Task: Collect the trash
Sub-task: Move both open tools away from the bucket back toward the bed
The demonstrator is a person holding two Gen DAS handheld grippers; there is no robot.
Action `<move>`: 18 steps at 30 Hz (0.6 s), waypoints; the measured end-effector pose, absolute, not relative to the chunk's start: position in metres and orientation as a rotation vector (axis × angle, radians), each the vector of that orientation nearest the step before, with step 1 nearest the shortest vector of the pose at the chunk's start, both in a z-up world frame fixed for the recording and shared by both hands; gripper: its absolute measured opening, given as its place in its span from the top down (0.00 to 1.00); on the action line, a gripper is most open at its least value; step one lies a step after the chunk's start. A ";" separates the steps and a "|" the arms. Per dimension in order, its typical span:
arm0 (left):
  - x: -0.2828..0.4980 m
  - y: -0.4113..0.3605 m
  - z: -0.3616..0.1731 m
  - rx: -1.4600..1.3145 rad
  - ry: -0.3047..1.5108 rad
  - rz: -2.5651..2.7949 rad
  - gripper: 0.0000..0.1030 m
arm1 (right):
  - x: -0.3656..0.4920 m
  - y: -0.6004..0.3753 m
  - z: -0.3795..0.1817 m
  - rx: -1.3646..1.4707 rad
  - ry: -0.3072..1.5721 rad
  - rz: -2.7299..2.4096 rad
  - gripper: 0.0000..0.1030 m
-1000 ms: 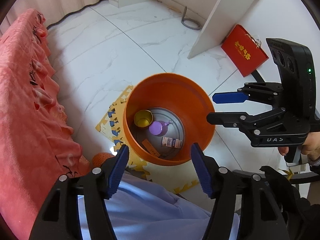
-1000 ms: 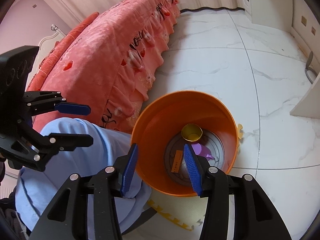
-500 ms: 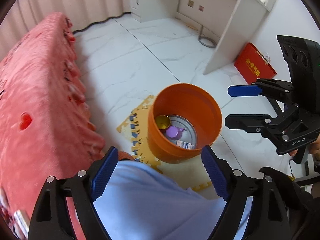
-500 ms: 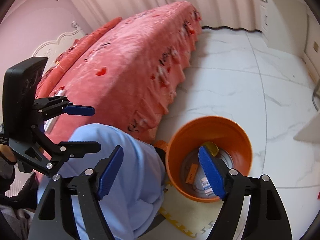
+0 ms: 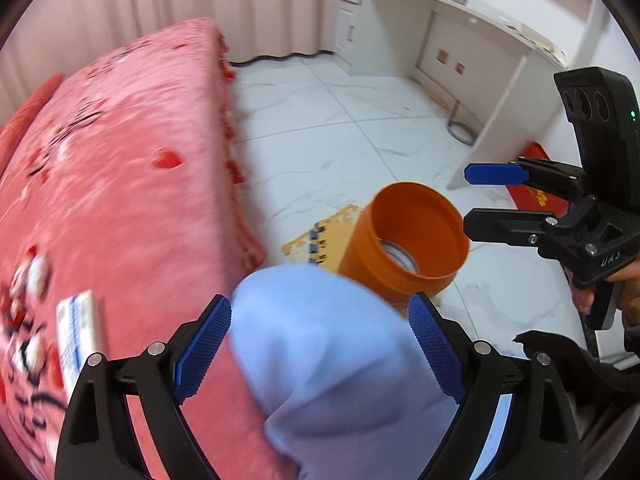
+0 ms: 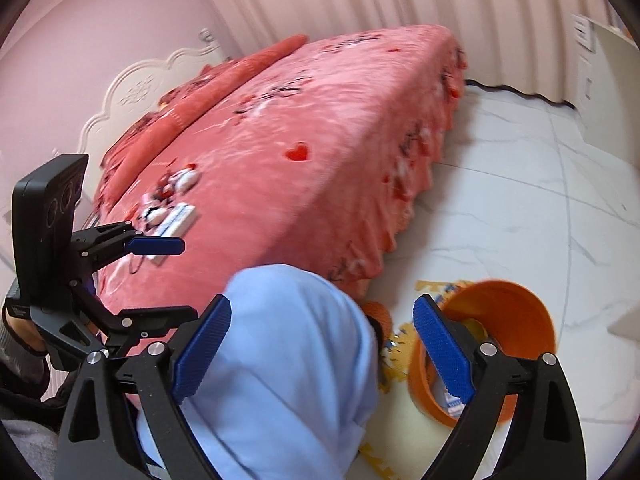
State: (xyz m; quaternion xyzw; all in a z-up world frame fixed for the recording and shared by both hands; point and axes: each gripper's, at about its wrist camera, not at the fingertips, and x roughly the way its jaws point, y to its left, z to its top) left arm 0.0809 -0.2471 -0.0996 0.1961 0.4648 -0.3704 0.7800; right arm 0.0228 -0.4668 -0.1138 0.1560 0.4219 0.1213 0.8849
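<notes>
Left wrist view: left gripper (image 5: pixel 320 350) is opening wide, nothing between its blue pads (image 5: pixel 204 350); a light-blue clothed knee (image 5: pixel 320 344) is lying behind the gap. Orange bin (image 5: pixel 408 240) is standing on the white floor (image 5: pixel 340 128) beside a foam mat (image 5: pixel 316 236). White-and-blue box (image 5: pixel 78 340) is lying on the pink bed (image 5: pixel 120 184).

Right wrist view: right gripper (image 6: pixel 322 354) is likewise opening, empty. Bin is sitting at lower right, trash showing inside; box is resting near the left gripper's upper finger.

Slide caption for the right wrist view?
Open, empty right gripper above round orange plastic bin beside pink bed.
</notes>
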 end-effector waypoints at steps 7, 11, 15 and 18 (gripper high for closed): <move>0.086 -0.173 -0.089 0.303 0.993 -0.670 0.14 | 0.051 -0.405 -0.097 0.252 0.875 0.369 0.10; 0.091 -0.128 -0.086 0.249 0.997 -0.578 0.14 | 0.071 -0.365 -0.094 0.217 0.885 0.439 0.10; 0.098 -0.087 -0.086 0.204 1.006 -0.498 0.14 | 0.087 -0.330 -0.092 0.178 0.898 0.502 0.10; 0.104 -0.062 -0.086 0.181 1.010 -0.442 0.14 | 0.100 -0.305 -0.091 0.155 0.903 0.546 0.10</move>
